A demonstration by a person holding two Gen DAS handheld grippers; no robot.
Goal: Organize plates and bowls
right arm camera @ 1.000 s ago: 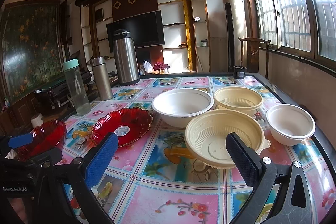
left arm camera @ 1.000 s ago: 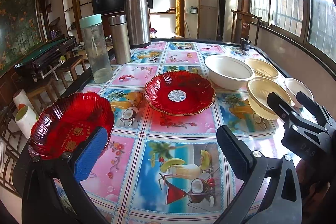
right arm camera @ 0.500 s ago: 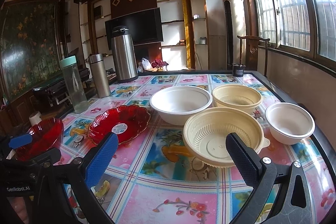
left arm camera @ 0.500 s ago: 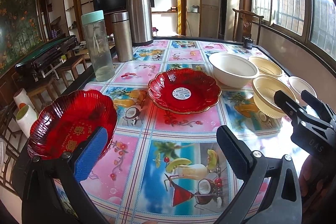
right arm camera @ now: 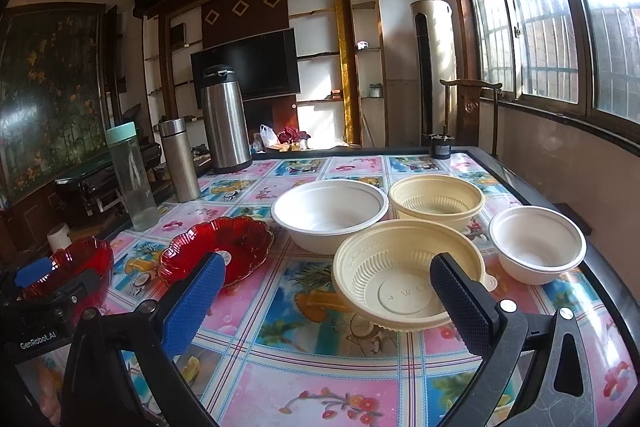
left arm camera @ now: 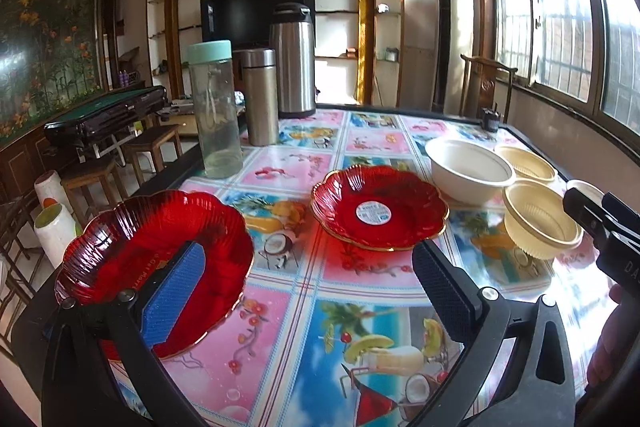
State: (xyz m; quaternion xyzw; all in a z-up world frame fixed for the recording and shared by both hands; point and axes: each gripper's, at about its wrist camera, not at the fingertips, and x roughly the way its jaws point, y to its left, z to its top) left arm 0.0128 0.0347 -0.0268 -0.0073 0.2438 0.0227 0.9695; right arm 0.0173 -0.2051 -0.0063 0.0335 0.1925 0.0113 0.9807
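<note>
Two red scalloped plates lie on the patterned table (left arm camera: 304,355). One red plate (left arm camera: 132,251) sits at the left edge, and the blue-padded finger (left arm camera: 176,299) of my open left gripper (left arm camera: 310,291) overlaps its near side without clamping it. The other red plate (left arm camera: 378,211), with a white sticker, lies mid-table. My right gripper (right arm camera: 326,303) is open, its black finger at the rim of the near beige bowl (right arm camera: 384,267). Behind that bowl are a large white bowl (right arm camera: 328,211), a second beige bowl (right arm camera: 436,199) and a small white bowl (right arm camera: 536,243).
A clear bottle with a teal lid (left arm camera: 214,115), a steel flask (left arm camera: 260,99) and a tall steel thermos (left arm camera: 292,63) stand at the back left. A small dark jar (right arm camera: 440,147) sits at the far edge. Stools (left arm camera: 96,175) are left of the table.
My left gripper has moved forward and lower, so the left red plate now overlaps its blue finger. The right gripper has crept toward the near beige bowl. Both stay open.
</note>
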